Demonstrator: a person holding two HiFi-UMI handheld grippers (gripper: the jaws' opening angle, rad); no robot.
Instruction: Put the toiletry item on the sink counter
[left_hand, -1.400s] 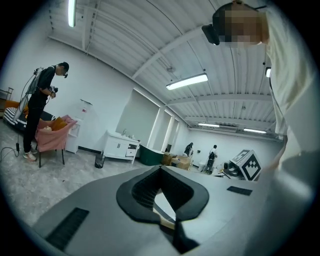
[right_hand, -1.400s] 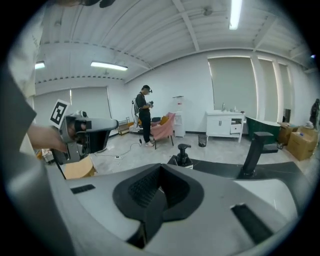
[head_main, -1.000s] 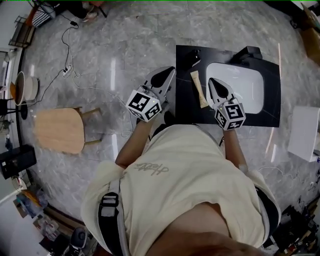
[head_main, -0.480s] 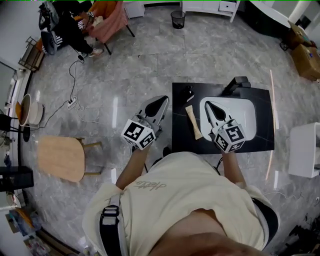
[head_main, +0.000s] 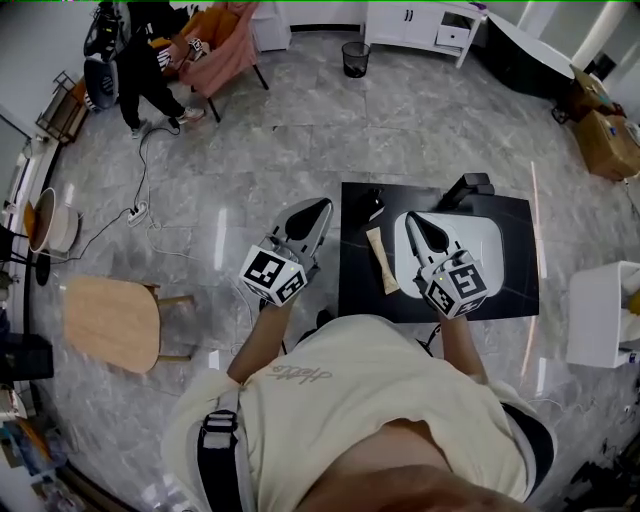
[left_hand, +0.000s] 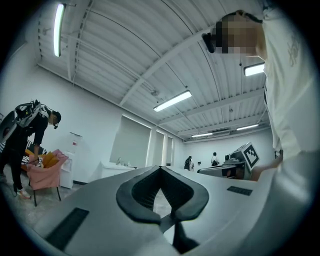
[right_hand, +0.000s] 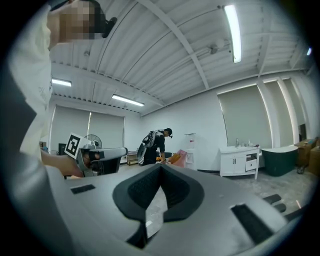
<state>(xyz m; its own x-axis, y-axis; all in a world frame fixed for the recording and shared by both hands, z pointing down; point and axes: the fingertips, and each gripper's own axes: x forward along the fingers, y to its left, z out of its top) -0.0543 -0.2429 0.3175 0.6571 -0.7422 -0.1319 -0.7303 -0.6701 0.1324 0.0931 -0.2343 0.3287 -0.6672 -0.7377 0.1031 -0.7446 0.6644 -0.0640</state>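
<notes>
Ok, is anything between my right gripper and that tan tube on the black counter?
Nothing visible. The tan tube lies flat on the black counter, left of the white basin. The right gripper hangs above the basin just beside it, jaws shut and empty, with only bare counter between them.
</notes>
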